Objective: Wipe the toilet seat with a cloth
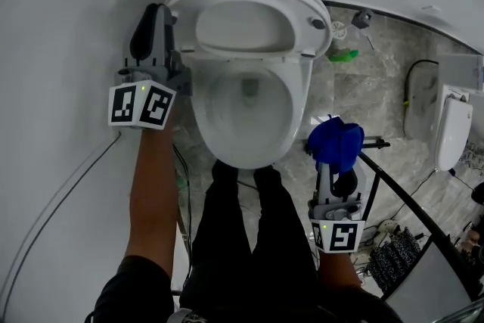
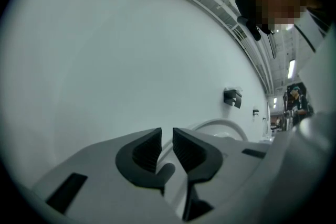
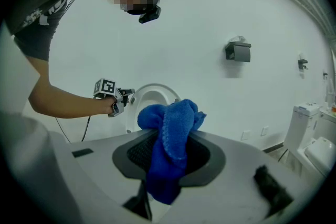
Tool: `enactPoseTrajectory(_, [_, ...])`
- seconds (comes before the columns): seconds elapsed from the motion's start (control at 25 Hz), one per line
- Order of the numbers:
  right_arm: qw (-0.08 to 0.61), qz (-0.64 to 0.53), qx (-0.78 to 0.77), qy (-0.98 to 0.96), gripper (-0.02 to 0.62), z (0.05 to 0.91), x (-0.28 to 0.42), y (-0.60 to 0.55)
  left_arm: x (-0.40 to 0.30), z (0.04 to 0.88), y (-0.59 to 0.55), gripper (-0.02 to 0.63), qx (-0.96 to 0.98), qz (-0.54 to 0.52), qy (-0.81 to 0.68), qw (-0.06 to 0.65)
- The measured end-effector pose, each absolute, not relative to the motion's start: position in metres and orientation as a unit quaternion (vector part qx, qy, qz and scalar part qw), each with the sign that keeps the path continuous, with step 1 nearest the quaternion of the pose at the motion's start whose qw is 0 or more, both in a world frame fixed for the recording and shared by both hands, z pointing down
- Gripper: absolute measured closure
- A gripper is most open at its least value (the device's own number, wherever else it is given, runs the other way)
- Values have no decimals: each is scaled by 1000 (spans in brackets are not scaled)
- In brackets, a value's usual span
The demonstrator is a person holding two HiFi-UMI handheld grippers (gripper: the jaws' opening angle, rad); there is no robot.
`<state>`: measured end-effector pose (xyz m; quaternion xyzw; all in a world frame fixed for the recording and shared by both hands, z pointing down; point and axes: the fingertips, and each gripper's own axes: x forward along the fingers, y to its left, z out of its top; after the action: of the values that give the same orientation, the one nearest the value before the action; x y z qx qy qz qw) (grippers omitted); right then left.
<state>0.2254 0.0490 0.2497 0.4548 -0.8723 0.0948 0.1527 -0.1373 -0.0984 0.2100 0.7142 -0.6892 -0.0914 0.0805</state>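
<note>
The white toilet's bowl (image 1: 246,106) is open, and its seat and lid (image 1: 249,7) stand raised against the wall. My left gripper (image 1: 155,11) is at the bowl's left side, beside the raised seat. Its jaws (image 2: 167,136) stand a narrow gap apart with nothing between them, facing the white wall. My right gripper (image 1: 336,155) hangs off the bowl's right side, apart from it, shut on a bunched blue cloth (image 1: 335,144). In the right gripper view the cloth (image 3: 173,128) fills the jaws and hides the pads, with the raised seat (image 3: 152,96) beyond.
The person's black-clad legs (image 1: 242,238) stand in front of the bowl. A paper holder (image 3: 237,51) hangs on the wall. A second toilet (image 1: 454,125) is at the right, a green item (image 1: 342,54) lies on the marble floor, and a black rail (image 1: 408,200) runs beside my right gripper.
</note>
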Motion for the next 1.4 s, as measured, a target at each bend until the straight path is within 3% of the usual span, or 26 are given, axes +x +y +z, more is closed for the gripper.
enactPoseTrajectory(0.6, [150, 98, 428, -886, 485, 259, 194, 56, -142, 215, -112, 556, 701, -32, -711, 47])
enactPoseTrajectory(1.4, [84, 70, 343, -933, 485, 222, 56, -63, -103, 267, -1, 570, 690, 44, -711, 130])
